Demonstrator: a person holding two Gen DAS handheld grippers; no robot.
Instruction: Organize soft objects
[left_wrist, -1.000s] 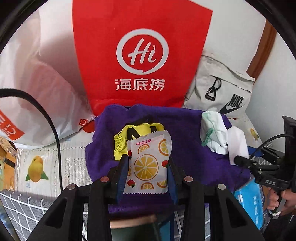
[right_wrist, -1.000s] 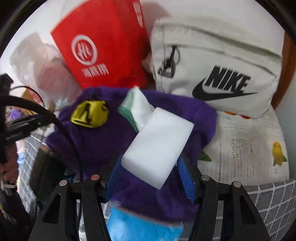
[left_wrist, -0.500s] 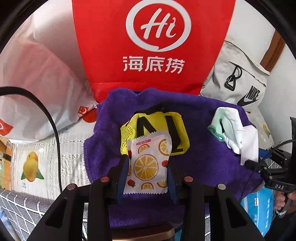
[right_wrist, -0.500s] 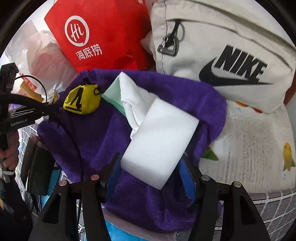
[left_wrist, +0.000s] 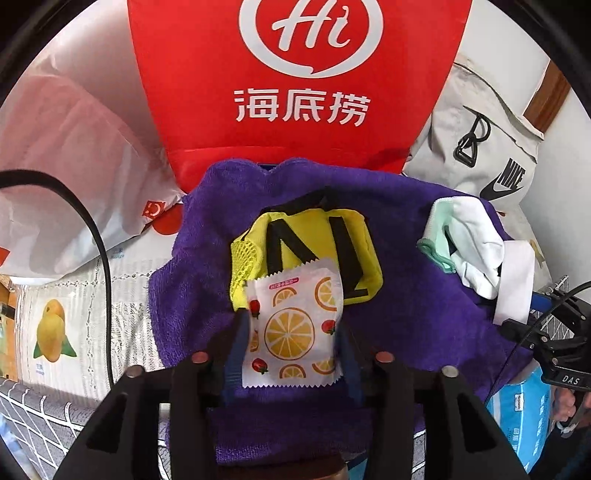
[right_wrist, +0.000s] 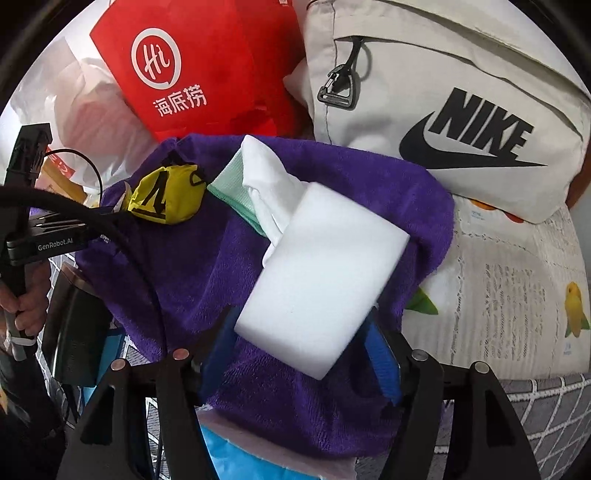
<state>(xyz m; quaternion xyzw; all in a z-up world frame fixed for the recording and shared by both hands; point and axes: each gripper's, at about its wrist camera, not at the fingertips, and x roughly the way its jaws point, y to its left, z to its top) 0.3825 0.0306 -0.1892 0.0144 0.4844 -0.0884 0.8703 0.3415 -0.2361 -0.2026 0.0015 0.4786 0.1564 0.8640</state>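
The left gripper (left_wrist: 291, 332) has its jaws closed on a white sachet (left_wrist: 293, 325) printed with orange slices, held over a purple towel (left_wrist: 413, 295). Just behind the sachet a yellow pouch (left_wrist: 354, 236) with black straps lies on the towel. A white-and-green cloth (left_wrist: 469, 240) sits at the towel's right edge. A red bag (left_wrist: 295, 92) stands behind the towel.
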